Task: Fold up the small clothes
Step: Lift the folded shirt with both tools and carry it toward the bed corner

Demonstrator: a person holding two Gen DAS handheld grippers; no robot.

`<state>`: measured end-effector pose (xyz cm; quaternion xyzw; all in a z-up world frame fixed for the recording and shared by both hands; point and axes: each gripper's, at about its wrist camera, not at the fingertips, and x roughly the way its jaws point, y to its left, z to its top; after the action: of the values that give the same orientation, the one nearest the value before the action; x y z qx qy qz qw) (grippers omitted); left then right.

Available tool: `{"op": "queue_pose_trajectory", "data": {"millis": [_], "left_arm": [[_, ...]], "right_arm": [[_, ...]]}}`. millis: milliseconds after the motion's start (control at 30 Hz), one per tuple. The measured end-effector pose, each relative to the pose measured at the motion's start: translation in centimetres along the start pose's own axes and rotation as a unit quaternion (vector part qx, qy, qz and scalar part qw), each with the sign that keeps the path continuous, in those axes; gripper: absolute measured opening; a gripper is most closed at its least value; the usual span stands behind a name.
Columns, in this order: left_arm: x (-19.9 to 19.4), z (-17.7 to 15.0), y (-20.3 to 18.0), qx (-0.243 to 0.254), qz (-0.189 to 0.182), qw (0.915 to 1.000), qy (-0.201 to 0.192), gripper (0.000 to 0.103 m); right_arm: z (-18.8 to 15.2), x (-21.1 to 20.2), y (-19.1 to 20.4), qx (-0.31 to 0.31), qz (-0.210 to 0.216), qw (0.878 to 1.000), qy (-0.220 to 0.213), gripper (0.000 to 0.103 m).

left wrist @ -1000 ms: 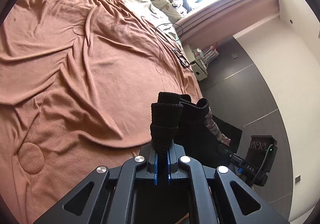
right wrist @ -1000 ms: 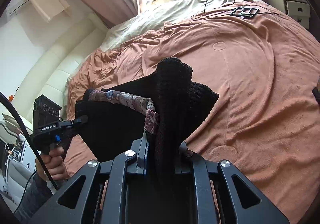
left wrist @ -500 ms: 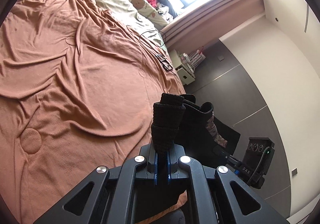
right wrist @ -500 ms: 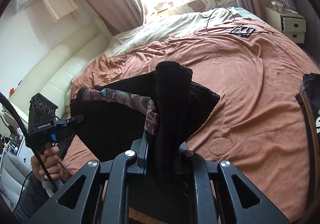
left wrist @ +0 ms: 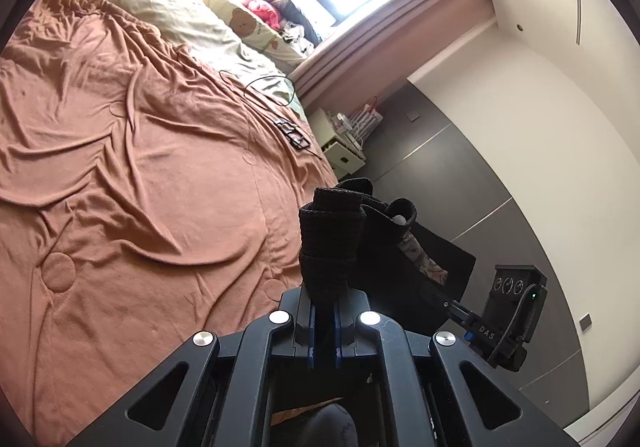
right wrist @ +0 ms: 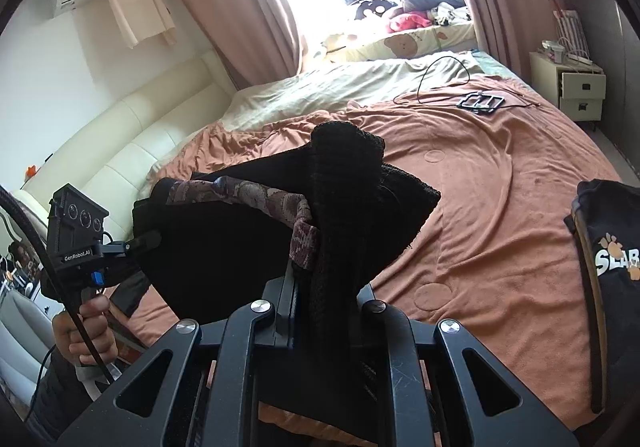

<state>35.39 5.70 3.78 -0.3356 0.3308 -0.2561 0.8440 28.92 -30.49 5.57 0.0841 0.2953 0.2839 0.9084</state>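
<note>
Presently both grippers are clamped on one black garment (left wrist: 384, 247), held up above the bed's orange blanket (left wrist: 140, 167) and stretched between them. The left gripper (left wrist: 325, 311) has its jaws closed on a bunched black knit corner that stands up past the fingertips. The right gripper (right wrist: 316, 287) is likewise closed on a thick knit fold, with a patterned maroon trim (right wrist: 256, 197) of the garment pinched beside it.

The left wrist view alone shows the dark wall panels, the white ceiling and the right gripper's handle unit seen from the side, beyond the cloth. It shows no hand.

The right wrist view alone shows the person's hand (right wrist: 86, 331) gripping the left handle, a cable trailing from it, a cream sofa (right wrist: 120, 143) along the wall, an air conditioner with a cloth draped over it, and a second black garment with lettering (right wrist: 612, 259) at the right edge of the blanket.

Both views show the black wire frame (right wrist: 480, 102) and cable lying on the blanket, the bedside cabinet (right wrist: 576, 87), and the pillows under the window.
</note>
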Motion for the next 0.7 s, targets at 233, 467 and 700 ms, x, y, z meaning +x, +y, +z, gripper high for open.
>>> {"op": "queue_pose_trajectory", "data": {"millis": [233,467,700], "left_arm": [[-0.8,0.9,-4.2,0.025,-0.014,0.9996,-0.008,0.006],[1.1,1.8,-9.2,0.061,-0.040,0.9973,-0.001,0.006],[6.1,1.6,-13.2,0.098,-0.061,0.9924,0.041,0.006]], "right_arm": [[1.7,-3.7,-0.2,-0.014,0.003,1.000,-0.027,0.012],[2.1,-6.6,-2.2,-0.020,-0.011,0.999,-0.049,0.012],[0.8,-10.9,-3.9,-0.024,-0.051,0.996,-0.066,0.012]]}}
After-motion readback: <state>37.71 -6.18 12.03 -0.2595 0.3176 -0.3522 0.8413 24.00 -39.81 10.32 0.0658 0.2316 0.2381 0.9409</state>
